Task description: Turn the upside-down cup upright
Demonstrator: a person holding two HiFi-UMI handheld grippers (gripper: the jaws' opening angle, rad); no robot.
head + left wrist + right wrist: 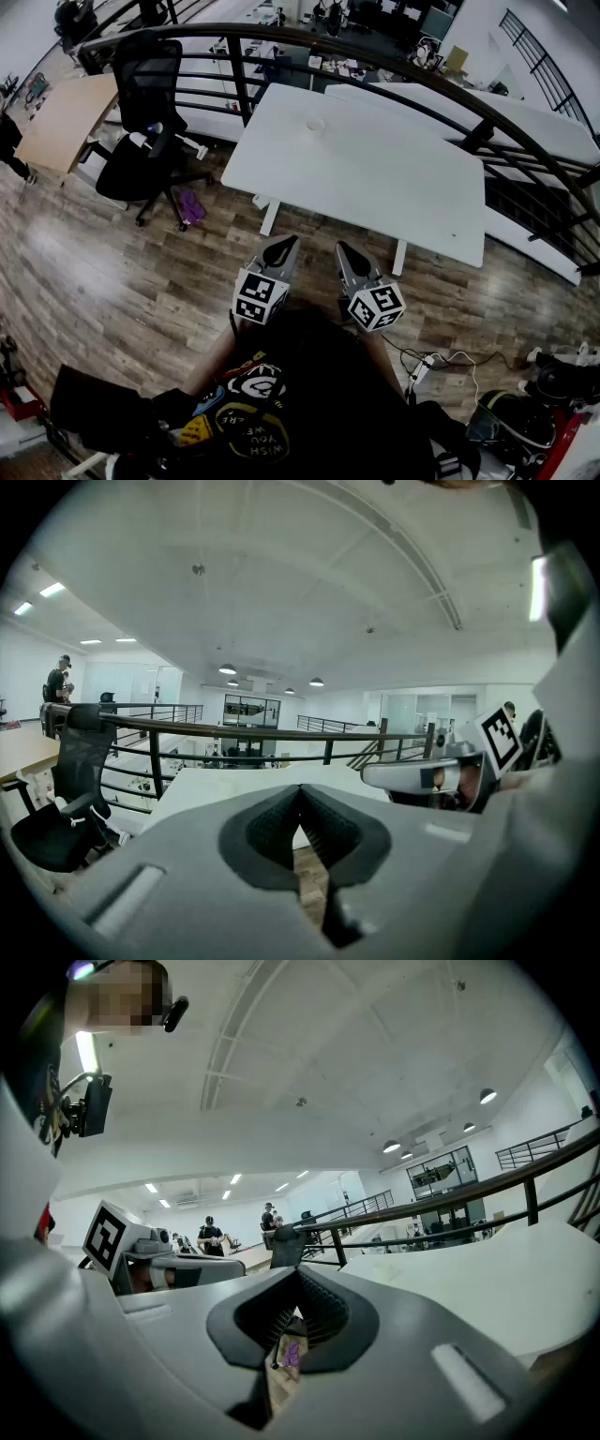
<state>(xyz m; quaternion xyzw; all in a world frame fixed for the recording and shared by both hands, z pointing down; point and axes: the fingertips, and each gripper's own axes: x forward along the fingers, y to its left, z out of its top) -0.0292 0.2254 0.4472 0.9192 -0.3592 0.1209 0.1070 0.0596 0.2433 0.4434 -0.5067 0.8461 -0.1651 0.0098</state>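
Observation:
A small pale cup (312, 125) stands on the far part of the white table (375, 178); it is too small to tell which way up it is. Both grippers are held side by side over the wooden floor, short of the table's near edge. My left gripper (281, 249) is shut with nothing between its jaws, and so is my right gripper (349, 254). In the left gripper view the dark pads (281, 827) meet, with the table (225, 789) ahead. In the right gripper view the pads (319, 1312) also touch, with the table (487, 1288) to the right.
A black office chair (145, 122) stands left of the table, with a purple object (190, 204) on the floor beside it. A dark curved railing (403, 89) runs behind the table. A wooden desk (61, 117) is far left. Cables and a power strip (422, 370) lie at lower right.

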